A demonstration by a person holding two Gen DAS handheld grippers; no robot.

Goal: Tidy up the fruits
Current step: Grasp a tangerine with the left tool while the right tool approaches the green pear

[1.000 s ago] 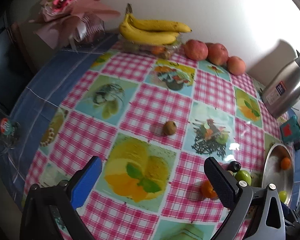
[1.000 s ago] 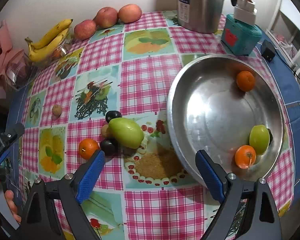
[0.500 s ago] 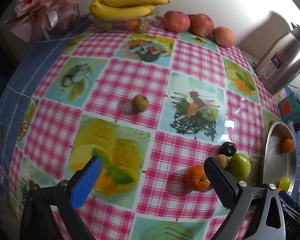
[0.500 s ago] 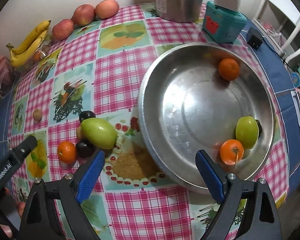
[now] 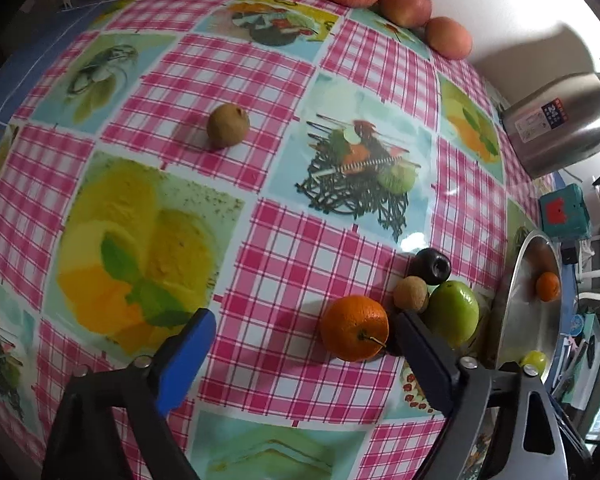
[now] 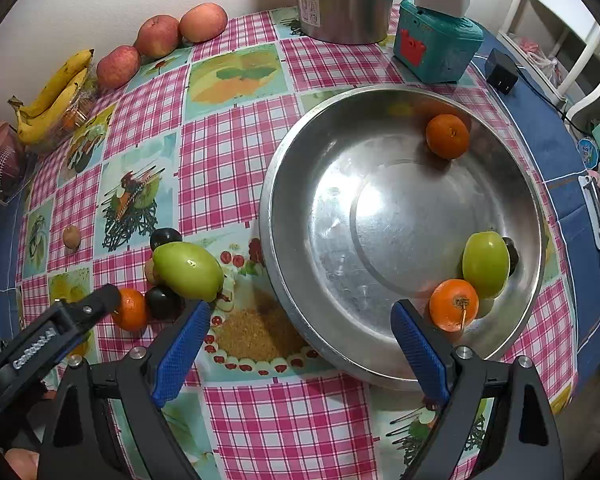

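My left gripper (image 5: pixel 303 348) points down at the checked tablecloth, its jaws closing. An orange (image 5: pixel 353 328) lies between the fingers, close against the right one, with the left pad still well apart from it. Beside it cluster a green fruit (image 5: pixel 451 312), a small brown fruit (image 5: pixel 411 294) and a dark plum (image 5: pixel 429 266). A brown kiwi-like fruit (image 5: pixel 228 126) lies alone farther back. My right gripper (image 6: pixel 300 344) stands open above the near left rim of the steel bowl (image 6: pixel 379 220), gripping nothing. The bowl holds two oranges (image 6: pixel 447 136), a green fruit (image 6: pixel 485 264) and a dark fruit.
Three apples (image 6: pixel 158 36) and bananas (image 6: pixel 52 96) line the wall at the back. A steel kettle (image 6: pixel 339 0), a teal box (image 6: pixel 435 46) and a black adapter (image 6: pixel 501 71) stand behind the bowl. A left gripper finger (image 6: pixel 100 300) reaches over the orange beside the green fruit.
My left gripper has sunk and tipped toward the table, coming over the orange, and its jaws have narrowed a little. The right gripper has shifted slightly toward the bowl and stays open.
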